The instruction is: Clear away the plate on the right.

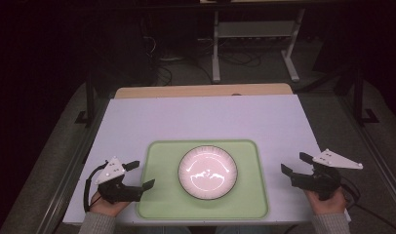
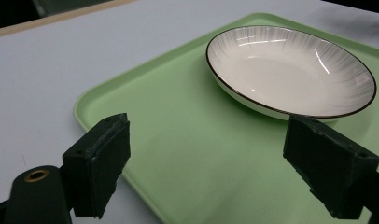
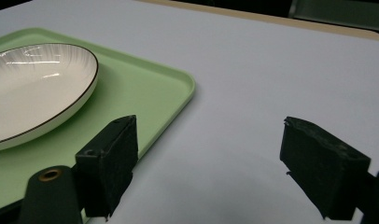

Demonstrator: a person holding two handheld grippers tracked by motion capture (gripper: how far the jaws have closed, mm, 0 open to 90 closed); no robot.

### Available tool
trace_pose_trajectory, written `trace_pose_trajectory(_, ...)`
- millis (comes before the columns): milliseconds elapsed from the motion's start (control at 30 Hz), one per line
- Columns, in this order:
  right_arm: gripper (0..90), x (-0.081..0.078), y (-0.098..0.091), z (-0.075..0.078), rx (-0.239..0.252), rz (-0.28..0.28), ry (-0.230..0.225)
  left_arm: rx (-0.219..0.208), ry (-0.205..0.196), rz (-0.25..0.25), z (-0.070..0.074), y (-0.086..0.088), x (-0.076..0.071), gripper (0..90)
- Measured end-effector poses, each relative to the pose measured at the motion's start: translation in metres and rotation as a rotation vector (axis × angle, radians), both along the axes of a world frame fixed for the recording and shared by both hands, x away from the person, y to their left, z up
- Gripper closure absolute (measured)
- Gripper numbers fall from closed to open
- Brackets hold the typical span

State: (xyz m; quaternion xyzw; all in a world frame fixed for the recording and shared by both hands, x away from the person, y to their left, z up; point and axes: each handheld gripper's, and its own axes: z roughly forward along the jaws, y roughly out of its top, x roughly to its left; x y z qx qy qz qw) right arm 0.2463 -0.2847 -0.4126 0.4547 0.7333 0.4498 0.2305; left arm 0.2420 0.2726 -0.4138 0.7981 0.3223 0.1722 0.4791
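A white plate with a thin dark rim sits in the middle of a light green tray on the white table. My left gripper stands open at the tray's left edge, one jaw over the tray, nothing between the jaws. In the left gripper view the plate lies ahead on the tray. My right gripper stands open over bare table, right of the tray, holding nothing. The right gripper view has the plate and tray at the left.
The white tabletop runs back to a wooden strip at the far edge. Beyond it stand a white metal frame and cables on a dark floor. Dark table posts flank the sides.
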Motion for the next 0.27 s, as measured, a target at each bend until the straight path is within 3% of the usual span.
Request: trace_pose_trajectory(267,18.6,0.0025,0.0035,-0.0035,-0.047,0.005,0.011,-0.001,0.001,0.0,-0.0001,0.0001,0.0004,14.4)
